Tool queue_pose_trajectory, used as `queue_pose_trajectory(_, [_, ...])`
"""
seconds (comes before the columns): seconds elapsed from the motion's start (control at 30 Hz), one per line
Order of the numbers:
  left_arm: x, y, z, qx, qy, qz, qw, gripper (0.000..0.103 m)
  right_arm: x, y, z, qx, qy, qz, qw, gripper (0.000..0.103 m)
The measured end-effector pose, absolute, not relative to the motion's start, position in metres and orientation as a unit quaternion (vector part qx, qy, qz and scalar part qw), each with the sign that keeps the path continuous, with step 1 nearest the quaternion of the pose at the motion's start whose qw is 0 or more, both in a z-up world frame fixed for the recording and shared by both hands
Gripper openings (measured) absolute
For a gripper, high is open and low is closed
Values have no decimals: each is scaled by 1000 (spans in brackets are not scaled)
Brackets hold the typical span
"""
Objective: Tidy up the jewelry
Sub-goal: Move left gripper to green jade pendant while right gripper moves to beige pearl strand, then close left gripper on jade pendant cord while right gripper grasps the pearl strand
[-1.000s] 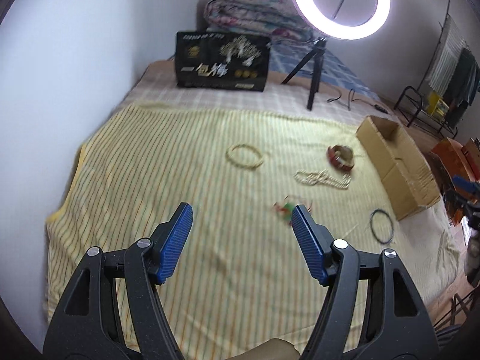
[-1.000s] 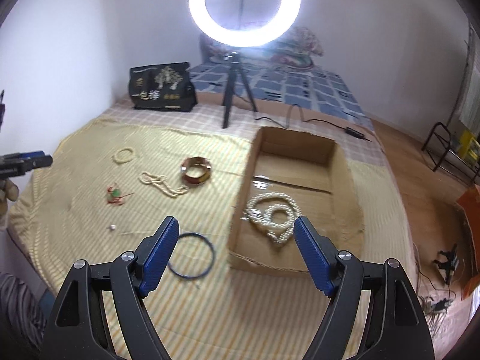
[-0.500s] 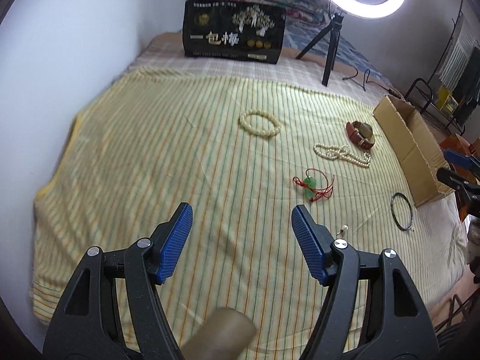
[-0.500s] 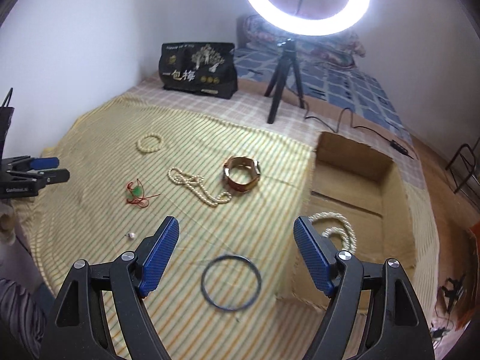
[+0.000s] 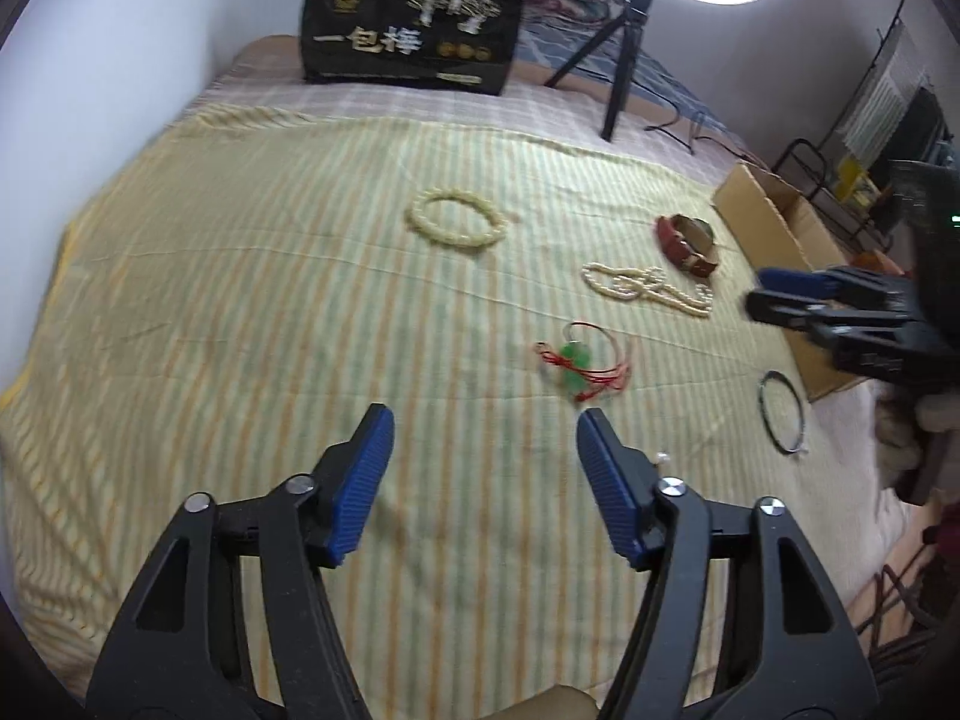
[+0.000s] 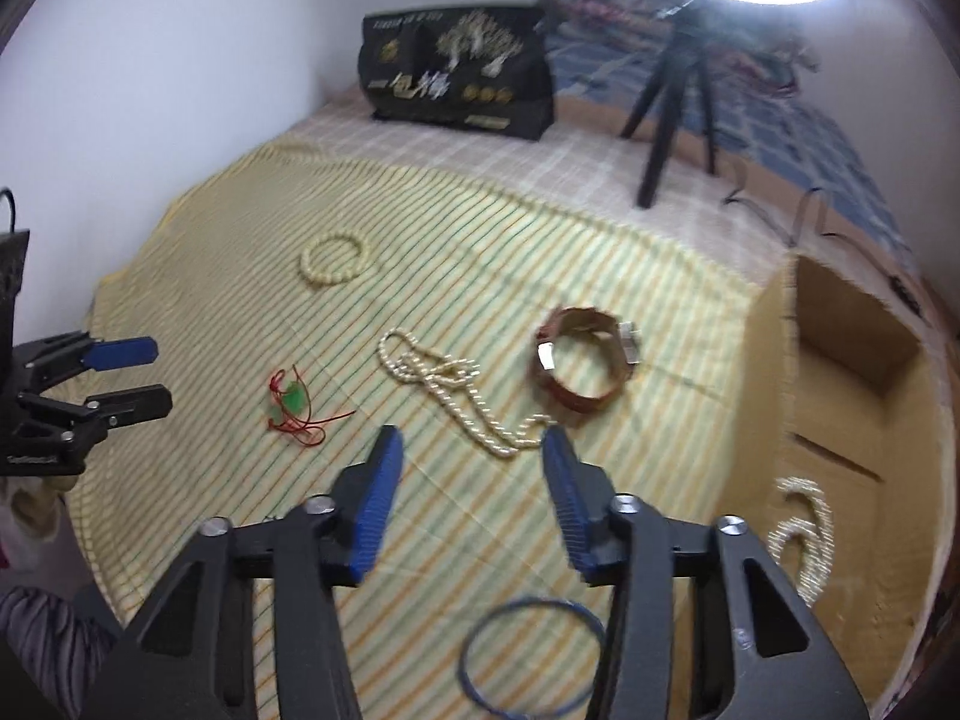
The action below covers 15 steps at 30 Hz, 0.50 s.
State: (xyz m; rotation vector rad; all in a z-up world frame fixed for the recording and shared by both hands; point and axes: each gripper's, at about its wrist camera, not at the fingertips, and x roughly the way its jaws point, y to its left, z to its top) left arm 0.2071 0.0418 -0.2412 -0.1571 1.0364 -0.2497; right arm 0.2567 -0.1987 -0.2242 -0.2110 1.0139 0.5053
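Note:
Jewelry lies on a yellow striped cloth [image 5: 210, 300]. A cream bead bracelet [image 5: 459, 219], a red-brown leather band [image 5: 687, 240], a pearl necklace [image 5: 648, 291], a green pendant on red cord [image 5: 579, 363], a dark thin bangle [image 5: 780, 411] and a tiny pearl [image 5: 662, 457] show. My left gripper [image 5: 483, 462] is open and empty, just short of the pendant. My right gripper [image 6: 471, 474] is open and empty over the necklace's [image 6: 456, 390] near end; the bangle [image 6: 534, 657] lies under it. A cardboard box [image 6: 852, 420] holds a thick rope necklace [image 6: 804, 531].
A black gift bag [image 5: 411, 27] stands at the back. A ring light tripod [image 6: 672, 90] with cables stands behind the box. A wall runs along the left. Racks [image 5: 840, 180] stand on the floor to the right.
Both grippers moved forward and lower toward the jewelry. The right gripper swung left from the box to over the pearl necklace. Both stayed open.

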Motion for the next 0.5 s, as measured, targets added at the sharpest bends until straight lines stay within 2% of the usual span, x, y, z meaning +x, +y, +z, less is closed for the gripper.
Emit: queue_pose_trajectory(0.5, [244,4,-276,-70,528,-167,829,63,292,-171,-265,-133,500,247,819,41])
